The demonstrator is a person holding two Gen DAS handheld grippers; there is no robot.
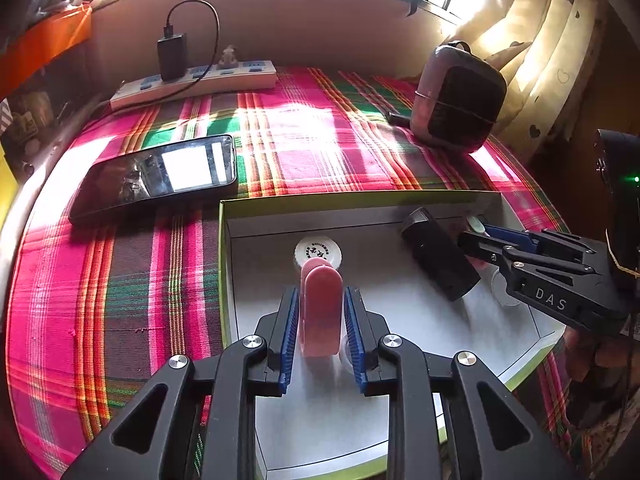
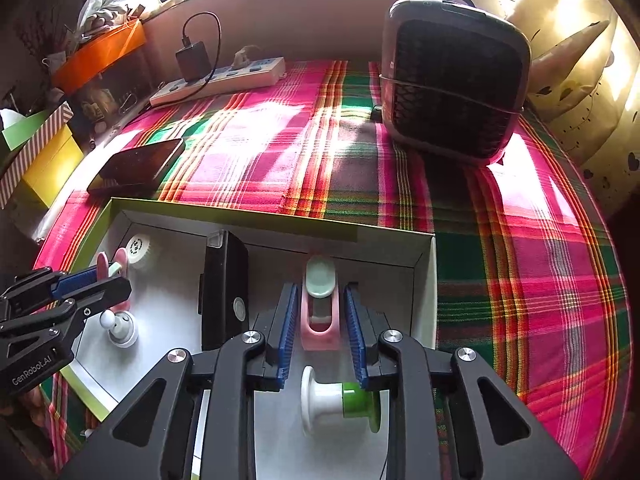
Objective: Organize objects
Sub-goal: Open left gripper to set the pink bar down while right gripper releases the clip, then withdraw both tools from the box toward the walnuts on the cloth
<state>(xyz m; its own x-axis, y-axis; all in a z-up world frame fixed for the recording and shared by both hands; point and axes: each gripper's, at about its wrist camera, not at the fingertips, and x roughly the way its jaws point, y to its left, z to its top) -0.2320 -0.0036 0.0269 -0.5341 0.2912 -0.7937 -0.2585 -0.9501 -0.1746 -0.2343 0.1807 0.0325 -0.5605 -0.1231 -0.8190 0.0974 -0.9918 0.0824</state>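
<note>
A shallow white box with a green rim [image 1: 224,264] [image 2: 430,280] lies on the plaid cloth. My left gripper [image 1: 322,332] is shut on a pink capsule-shaped piece [image 1: 322,312] inside the box, and shows in the right wrist view [image 2: 102,276]. My right gripper [image 2: 320,328] is shut on a pink holder with a pale green pad [image 2: 320,312] at the box's right end, and shows in the left wrist view [image 1: 476,236]. In the box lie a black rectangular device [image 1: 440,260] [image 2: 224,288], a white round cap [image 1: 318,252] [image 2: 138,248], a white-and-green spool [image 2: 340,400] and a small white knob [image 2: 118,326].
A smartphone [image 1: 156,176] [image 2: 136,166] lies left of the box. A white power strip with a black charger [image 1: 192,80] [image 2: 220,76] sits at the back wall. A dark mini heater [image 1: 460,100] [image 2: 452,80] stands back right. Boxes [image 2: 52,160] crowd the left edge.
</note>
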